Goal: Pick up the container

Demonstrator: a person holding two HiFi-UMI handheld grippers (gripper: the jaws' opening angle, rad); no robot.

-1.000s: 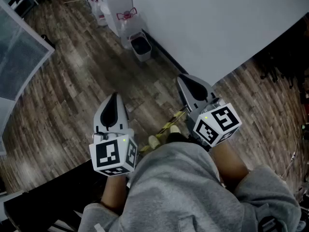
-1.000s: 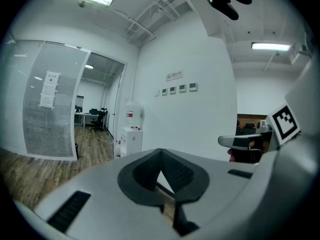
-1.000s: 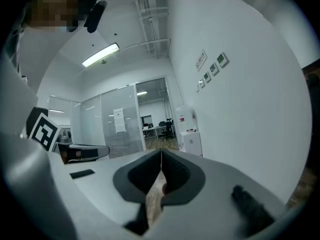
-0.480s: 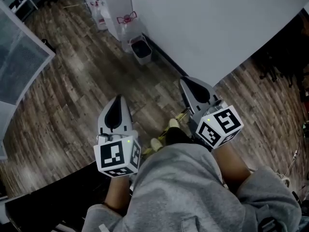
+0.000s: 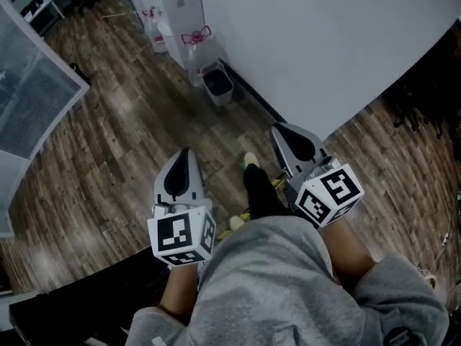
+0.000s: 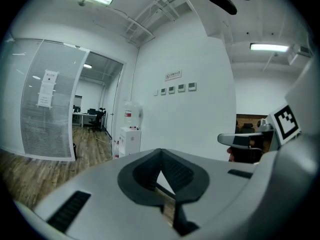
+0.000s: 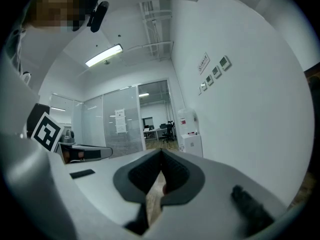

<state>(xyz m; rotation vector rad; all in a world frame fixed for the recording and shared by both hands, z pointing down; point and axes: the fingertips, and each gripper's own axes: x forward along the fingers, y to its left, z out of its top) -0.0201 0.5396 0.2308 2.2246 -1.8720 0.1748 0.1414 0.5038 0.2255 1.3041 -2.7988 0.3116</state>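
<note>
With white plastic left gripper (image 5: pixel 183 157) and right gripper (image 5: pixel 283 132) both closed on nothing, approach small grey open-topped bin (image 5: pixel 217 85), the likely container at upper centre, opening 1 gripper early.

The left gripper (image 5: pixel 185 154) and right gripper (image 5: pixel 281 132) hang side by side over the floor (image 5: pixel 108 143), with a shoe (image 5: pixel 250 160) between them. At 12 o'clock a bin (image 5: pixel 218 85) stands against the wall (image 5: pixel 324 42). The water dispenser (image 5: pixel 181 6) is behind it, at 11 o'clock. A glass partition (image 5: pixel 32 99) lies at 9 o'clock.
</note>
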